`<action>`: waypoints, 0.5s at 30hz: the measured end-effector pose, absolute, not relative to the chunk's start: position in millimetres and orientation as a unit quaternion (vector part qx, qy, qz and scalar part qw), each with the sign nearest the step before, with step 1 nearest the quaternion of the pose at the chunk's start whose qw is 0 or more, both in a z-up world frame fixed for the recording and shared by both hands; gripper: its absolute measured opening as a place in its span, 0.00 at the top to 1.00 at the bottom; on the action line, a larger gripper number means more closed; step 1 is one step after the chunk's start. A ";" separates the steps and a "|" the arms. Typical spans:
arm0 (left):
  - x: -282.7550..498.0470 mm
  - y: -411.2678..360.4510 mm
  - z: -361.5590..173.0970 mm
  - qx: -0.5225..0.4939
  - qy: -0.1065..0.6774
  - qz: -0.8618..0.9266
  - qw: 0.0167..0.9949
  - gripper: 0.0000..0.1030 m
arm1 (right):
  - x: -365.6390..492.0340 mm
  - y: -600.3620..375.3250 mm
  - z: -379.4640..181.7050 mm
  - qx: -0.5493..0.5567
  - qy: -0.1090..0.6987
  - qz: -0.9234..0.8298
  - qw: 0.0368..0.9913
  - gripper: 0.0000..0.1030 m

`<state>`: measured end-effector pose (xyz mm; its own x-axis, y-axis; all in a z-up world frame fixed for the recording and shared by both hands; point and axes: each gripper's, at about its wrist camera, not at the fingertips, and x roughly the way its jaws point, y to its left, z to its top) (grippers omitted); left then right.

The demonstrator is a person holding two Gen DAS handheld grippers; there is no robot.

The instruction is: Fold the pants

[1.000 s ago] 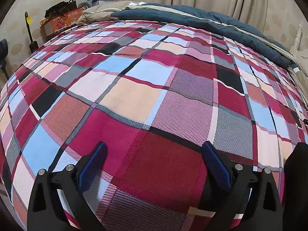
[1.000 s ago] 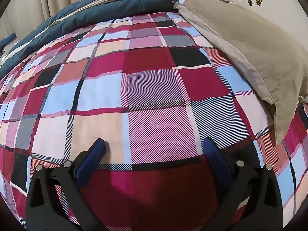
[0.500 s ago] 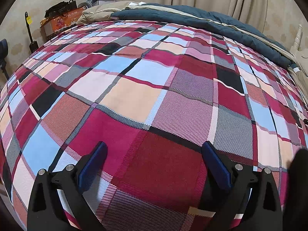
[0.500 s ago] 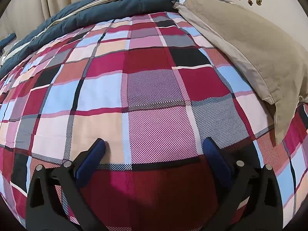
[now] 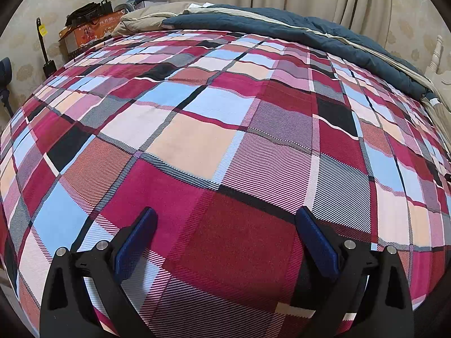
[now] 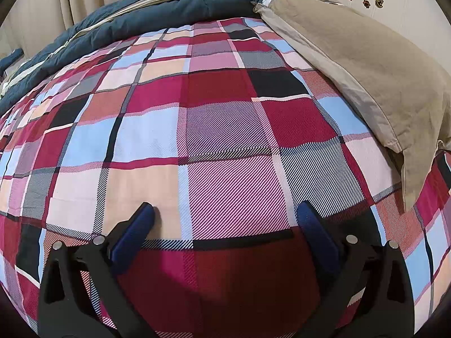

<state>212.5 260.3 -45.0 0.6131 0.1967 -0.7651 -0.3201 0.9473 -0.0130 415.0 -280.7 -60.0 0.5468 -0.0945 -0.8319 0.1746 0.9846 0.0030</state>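
Note:
No pants show in either view. My left gripper [image 5: 225, 214] hovers low over a bed covered in a red, pink and blue plaid sheet [image 5: 197, 140]; it is open, its blue pads wide apart with nothing between them. My right gripper [image 6: 225, 207] is also open and empty, close above the same plaid sheet [image 6: 225, 129], with its left fingertip [image 6: 145, 214] seeming to rest on the fabric.
A dark blue quilt [image 5: 296, 32] lies bunched along the far side of the bed, also in the right wrist view as a quilt [image 6: 157, 19]. A tan pillow [image 6: 366, 64] lies at the right. An orange box [image 5: 90, 35] stands by the far left wall.
A dark shape at the lower right edge of the left wrist view has slid out of sight. Both grippers have stayed put and open.

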 end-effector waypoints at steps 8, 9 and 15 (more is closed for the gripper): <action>212.6 260.1 -45.0 -0.074 0.416 0.145 0.895 0.05 | 414.8 -280.6 -60.1 0.043 0.470 -0.077 0.878 0.02; 212.6 260.1 -45.3 -0.074 0.416 0.145 0.895 0.05 | 414.8 -280.6 -60.1 0.043 0.470 -0.077 0.878 0.02; 213.3 260.7 -45.1 -0.075 0.418 0.144 0.894 0.05 | 414.8 -280.5 -60.1 0.043 0.470 -0.077 0.878 0.02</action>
